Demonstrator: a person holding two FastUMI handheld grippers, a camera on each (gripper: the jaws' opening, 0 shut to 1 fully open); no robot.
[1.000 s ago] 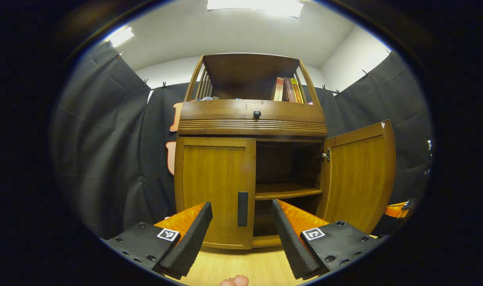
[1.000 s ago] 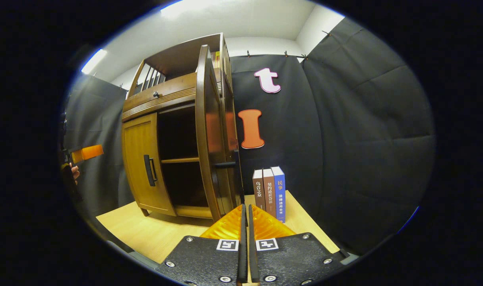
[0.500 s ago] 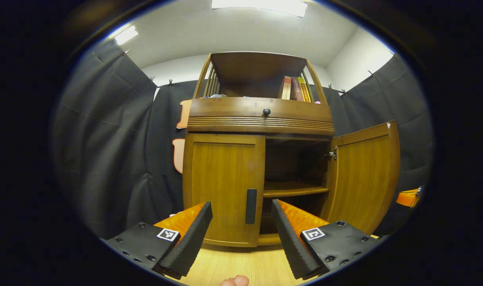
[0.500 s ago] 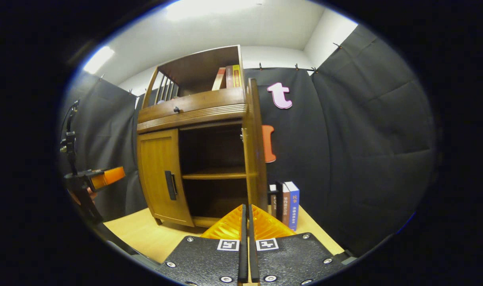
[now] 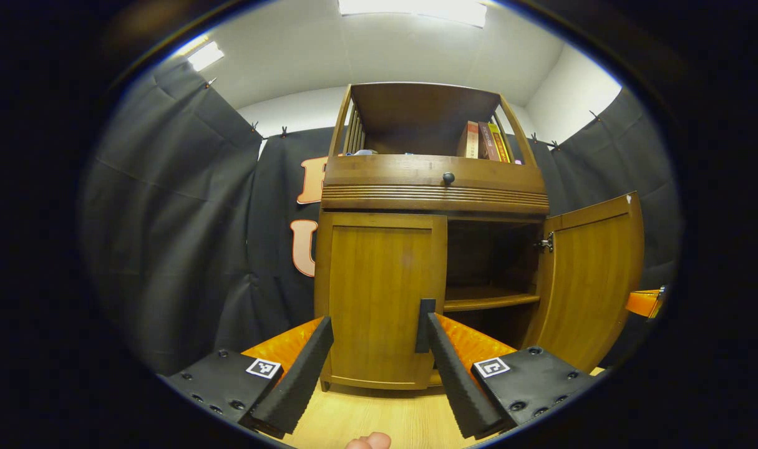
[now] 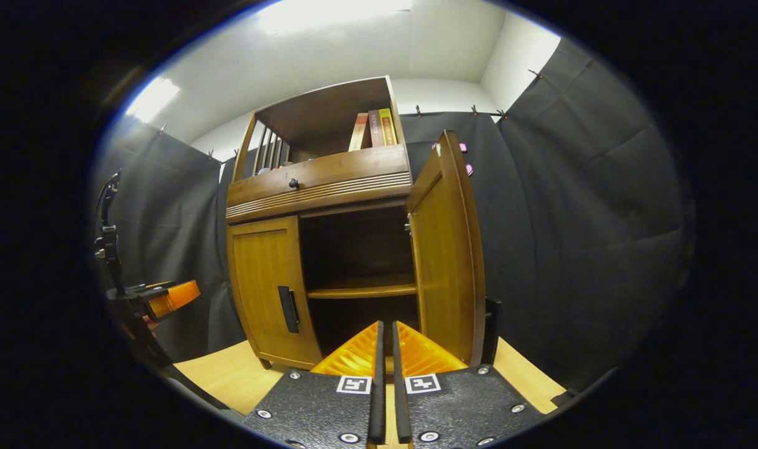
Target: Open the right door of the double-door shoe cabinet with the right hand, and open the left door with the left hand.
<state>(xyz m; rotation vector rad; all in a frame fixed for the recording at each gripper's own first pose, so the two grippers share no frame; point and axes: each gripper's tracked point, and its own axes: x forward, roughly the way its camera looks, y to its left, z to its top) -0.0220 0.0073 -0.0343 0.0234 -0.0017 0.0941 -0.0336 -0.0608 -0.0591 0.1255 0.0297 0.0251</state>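
Your left gripper (image 5: pixel 379 365) is spread wide before the closed left door (image 5: pixel 379 293) — its black handle (image 5: pixel 425 325) just over the right finger. Your right gripper (image 6: pixel 385 380) has fingers pressed together, empty — the right door (image 6: pixel 447 262) stands open just ahead.

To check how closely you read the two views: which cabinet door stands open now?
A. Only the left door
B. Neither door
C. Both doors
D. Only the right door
D: the right door is swung out, baring the inner shelf, while the left door lies flush and shut.
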